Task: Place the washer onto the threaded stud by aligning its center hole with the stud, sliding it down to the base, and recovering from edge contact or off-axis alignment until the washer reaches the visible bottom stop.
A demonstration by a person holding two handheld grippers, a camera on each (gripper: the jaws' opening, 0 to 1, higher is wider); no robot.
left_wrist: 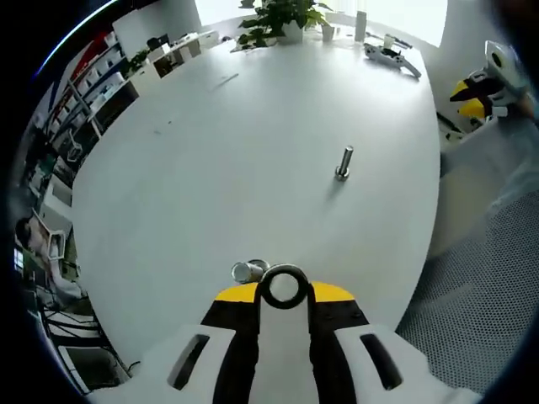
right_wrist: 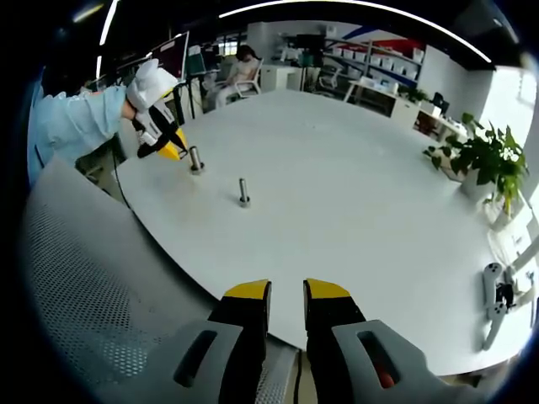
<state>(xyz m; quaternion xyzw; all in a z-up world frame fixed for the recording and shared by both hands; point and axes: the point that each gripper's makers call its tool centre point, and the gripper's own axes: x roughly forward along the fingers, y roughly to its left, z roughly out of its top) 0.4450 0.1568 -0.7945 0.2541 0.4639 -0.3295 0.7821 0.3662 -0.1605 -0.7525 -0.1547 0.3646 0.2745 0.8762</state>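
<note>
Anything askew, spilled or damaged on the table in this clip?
Nothing stands out. The threaded stud stands upright on the white table, a second stud stands near the left hand-held gripper, which holds the washer. The right hand-held gripper is open and empty.

L gripper (left_wrist: 283,295) clamped on washer (left_wrist: 283,286), held upright just above table (left_wrist: 210,168). Small metal cylinder (left_wrist: 248,271) beside it. Stud (left_wrist: 344,162) stands well apart, mid-table. Plant (left_wrist: 282,17) at far edge.
</note>
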